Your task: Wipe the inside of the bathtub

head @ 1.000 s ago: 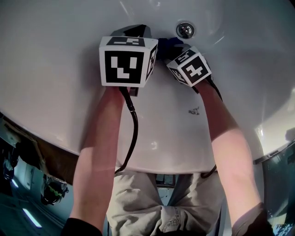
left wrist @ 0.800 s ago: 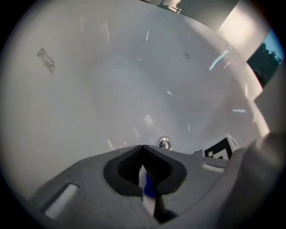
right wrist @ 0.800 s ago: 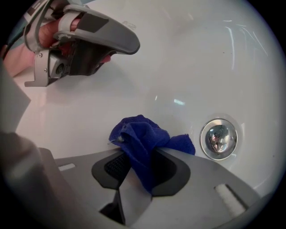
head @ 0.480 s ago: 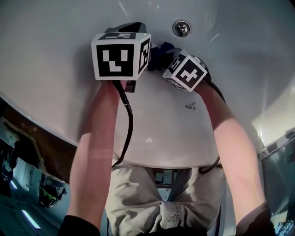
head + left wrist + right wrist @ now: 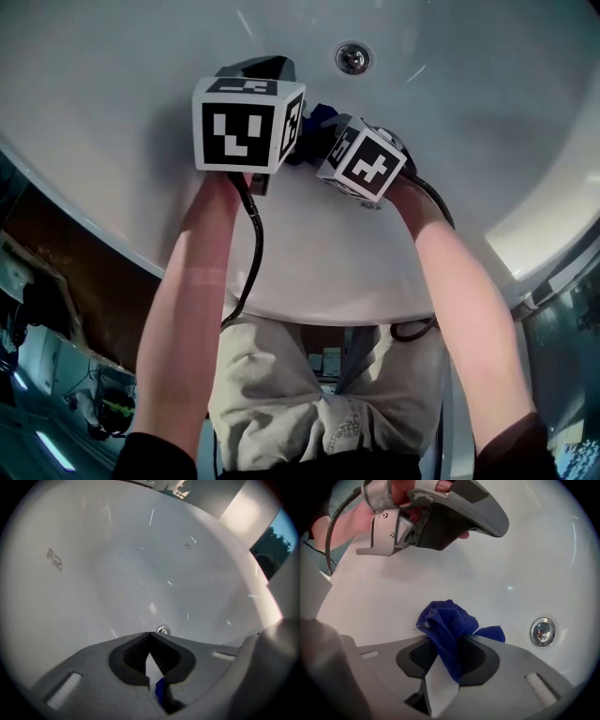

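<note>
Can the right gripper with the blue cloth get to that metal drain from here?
Probably yes. The right gripper clamps the blue cloth, and only bare white tub lies between it and the drain; nothing stands in the way.

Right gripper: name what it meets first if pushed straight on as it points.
The right gripper's blue cloth would likely press the bathtub wall first; the drain sits off to the right. Depth unclear.

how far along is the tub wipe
Hard to call anything done: a grey smudge marks the bathtub wall. In hand: right gripper shut on the blue cloth near the drain, left gripper shut, empty. Left: that smudge and the wider walls.
</note>
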A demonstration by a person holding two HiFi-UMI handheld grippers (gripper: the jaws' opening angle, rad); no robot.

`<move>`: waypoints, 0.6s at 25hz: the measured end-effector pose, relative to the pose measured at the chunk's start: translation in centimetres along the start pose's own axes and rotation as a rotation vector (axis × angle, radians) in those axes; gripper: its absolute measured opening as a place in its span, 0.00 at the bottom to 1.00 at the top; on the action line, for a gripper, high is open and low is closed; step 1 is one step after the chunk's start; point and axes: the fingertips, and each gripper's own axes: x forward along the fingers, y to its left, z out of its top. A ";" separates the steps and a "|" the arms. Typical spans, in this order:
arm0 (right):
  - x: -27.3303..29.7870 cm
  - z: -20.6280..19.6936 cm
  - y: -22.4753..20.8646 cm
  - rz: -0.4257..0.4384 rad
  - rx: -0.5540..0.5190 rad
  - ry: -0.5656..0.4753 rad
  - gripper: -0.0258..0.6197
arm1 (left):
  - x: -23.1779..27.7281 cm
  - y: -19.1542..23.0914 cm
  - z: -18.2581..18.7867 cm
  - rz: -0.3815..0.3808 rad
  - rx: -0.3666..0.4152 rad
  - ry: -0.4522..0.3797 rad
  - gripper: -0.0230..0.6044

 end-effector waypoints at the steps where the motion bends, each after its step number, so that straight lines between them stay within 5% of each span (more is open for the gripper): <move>1: -0.3 0.0 0.5 0.003 -0.009 0.002 0.24 | -0.4 -0.3 0.0 -0.001 0.000 0.000 0.04; 15: -3.5 0.2 6.6 0.058 -0.115 0.026 0.24 | -4.6 -1.5 -1.1 0.015 -0.001 0.007 0.04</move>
